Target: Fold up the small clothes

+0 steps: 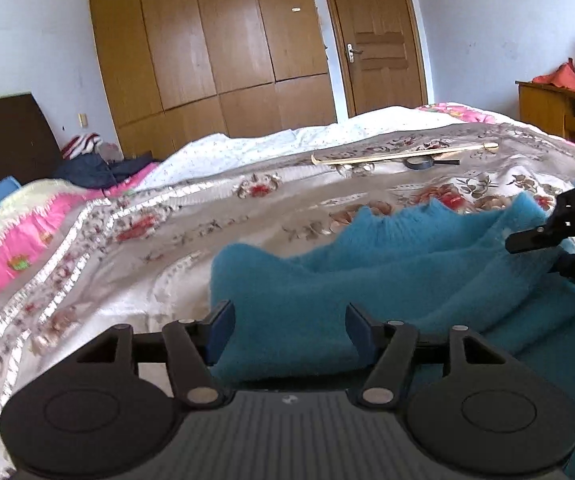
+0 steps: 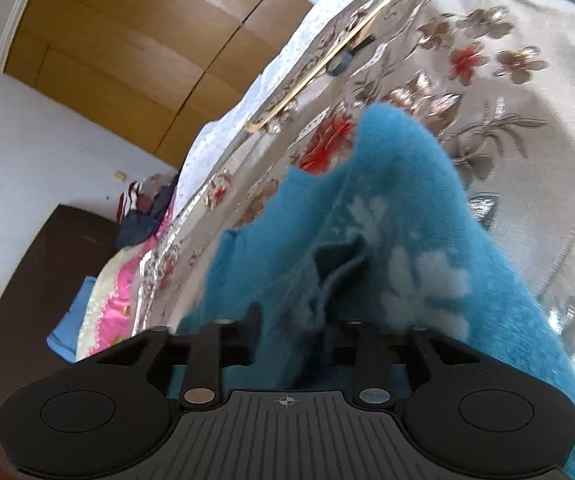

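Note:
A fuzzy blue knit garment (image 1: 387, 276) with pale flower marks lies bunched on a floral bedspread (image 1: 191, 240). My left gripper (image 1: 289, 330) is open, its blue-padded fingers astride the garment's near edge. My right gripper (image 1: 531, 256) shows at the right edge of the left wrist view, its jaws spread around a raised fold. In the right wrist view the garment (image 2: 367, 248) rises between the right gripper's (image 2: 293, 338) fingers, which stand apart around the cloth.
A long wooden stick (image 1: 403, 154) and a black magnifying glass (image 1: 423, 163) lie farther back on the bed. Pink bedding (image 1: 19, 236) is at the left. Wooden wardrobe (image 1: 207, 40), door (image 1: 371, 36) and a side table (image 1: 559, 108) stand behind.

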